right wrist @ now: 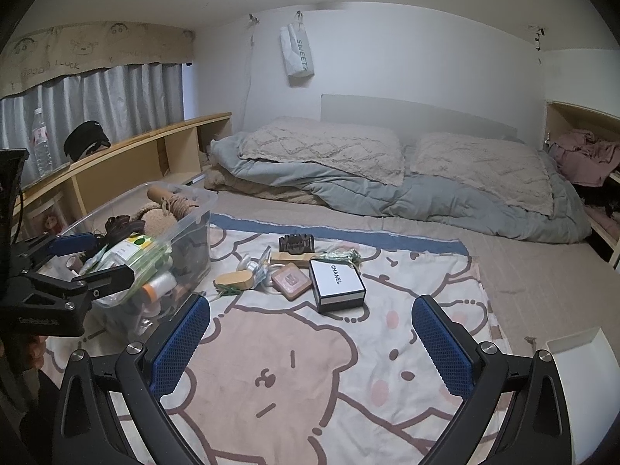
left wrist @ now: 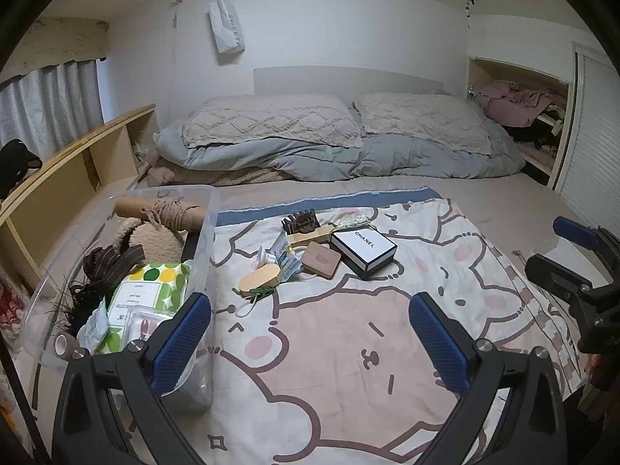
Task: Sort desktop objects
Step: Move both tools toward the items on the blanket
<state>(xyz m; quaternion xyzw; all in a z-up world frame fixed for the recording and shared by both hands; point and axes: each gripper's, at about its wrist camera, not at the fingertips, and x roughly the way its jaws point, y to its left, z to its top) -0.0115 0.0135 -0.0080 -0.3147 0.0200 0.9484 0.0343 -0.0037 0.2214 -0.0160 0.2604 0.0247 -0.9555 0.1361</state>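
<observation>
While both hang empty | left gripper [left wrist: 310,333], right gripper [right wrist: 310,333] spread wide; blanket [left wrist: 348,368] bare beneath

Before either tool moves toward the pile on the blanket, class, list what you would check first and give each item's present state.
1. Left tool open and empty: ok.
2. Right tool open and empty: ok.
3. Chanel box on top, reachable with nothing over it: ok.
4. Pink compact free of neighbours: not ok, it touches the box and overlaps other items.
5. Clear bin has room for more: cannot tell, it already looks crowded.
6. Blanket clear between the tools and the pile: ok.
</observation>
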